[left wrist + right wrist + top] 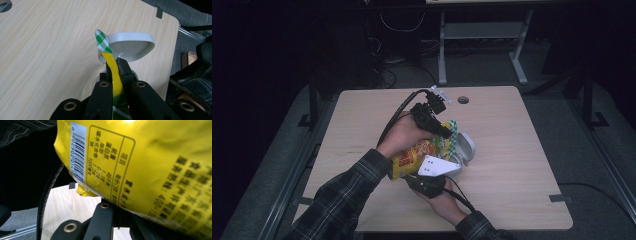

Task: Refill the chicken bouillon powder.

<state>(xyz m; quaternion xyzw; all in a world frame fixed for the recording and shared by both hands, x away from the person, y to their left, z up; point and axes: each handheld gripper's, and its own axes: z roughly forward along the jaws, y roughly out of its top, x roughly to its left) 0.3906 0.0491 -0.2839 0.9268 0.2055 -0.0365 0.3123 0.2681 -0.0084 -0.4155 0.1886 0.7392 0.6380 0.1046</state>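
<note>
Black jaws of the left hand-held gripper (116, 72) stand closed tight on the top edge of a yellow snack bag (115, 82), pinching the flattened seal so that its green-and-white checked tip (102, 42) pokes up past the jaw ends. Just beyond that tip sits a white bowl (132, 46), tilted on its side with its hollow facing the bag, on the pale wood surface (50, 50).

From the high view the snack bag (417, 156) is held off the surface between both hands, its long axis running from the person's near left up toward the far right, where the sealed end meets the left hand-held gripper (443, 131). The right hand-held gripper (432, 185) comes in from below at the bag's lower end; its own view has the printed back of the snack bag (150, 170) pressed close over the jaws, and I cannot tell whether they are clamped on it or merely under it.

So the bowl (464, 149) lies straight ahead of the pinched seal, nearest the left gripper. I judge that opening or tipping toward the bowl turns on that end.
</note>
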